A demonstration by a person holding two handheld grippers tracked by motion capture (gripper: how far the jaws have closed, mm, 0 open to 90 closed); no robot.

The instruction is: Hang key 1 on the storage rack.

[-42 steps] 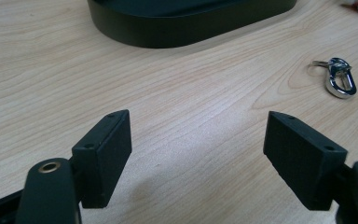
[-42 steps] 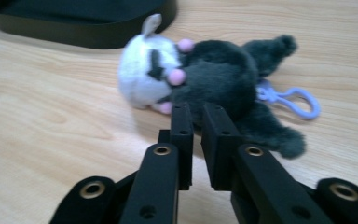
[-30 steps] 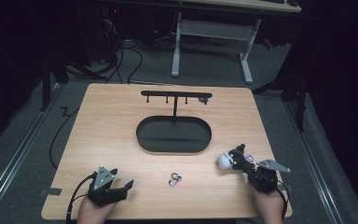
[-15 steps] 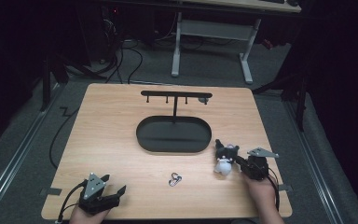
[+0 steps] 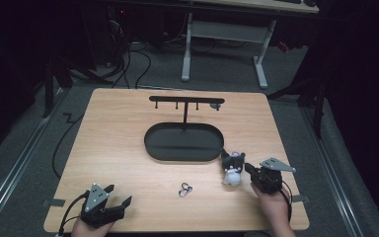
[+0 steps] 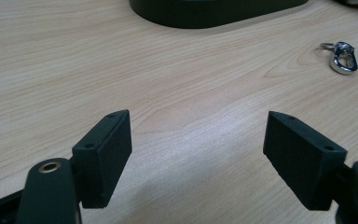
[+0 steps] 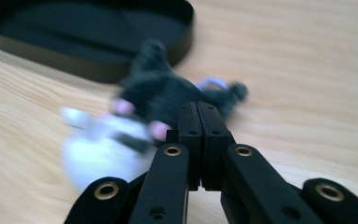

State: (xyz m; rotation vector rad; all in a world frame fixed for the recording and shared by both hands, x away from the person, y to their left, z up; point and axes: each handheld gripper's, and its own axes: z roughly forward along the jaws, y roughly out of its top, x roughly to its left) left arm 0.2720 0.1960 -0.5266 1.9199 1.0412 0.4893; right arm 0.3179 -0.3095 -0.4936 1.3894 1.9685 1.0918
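Note:
A small black-and-white plush toy point(image 5: 232, 171) hangs just right of the black oval base point(image 5: 183, 142) of a hook stand point(image 5: 185, 100). My right gripper point(image 5: 247, 171) points left at it, jaws pressed together on a thin part of the toy. In the right gripper view, the blurred toy point(image 7: 135, 116) sits past the shut right gripper point(image 7: 198, 109). My left gripper point(image 5: 114, 198) rests at the table's front left, open and holding nothing; in its own view the left gripper point(image 6: 198, 140) frames bare wood. A silver clip with a ring point(image 5: 185, 189) point(image 6: 342, 58) lies between the two hands.
The wooden table point(image 5: 113, 133) stands on a dark floor. A desk frame point(image 5: 227, 34) and cables point(image 5: 128, 54) lie behind it. A cable point(image 5: 59, 148) runs off the table's left edge.
My right gripper has carried the plush toy a little to the left, turning to point left rather than up-left. The left gripper has drawn back slightly toward the front edge.

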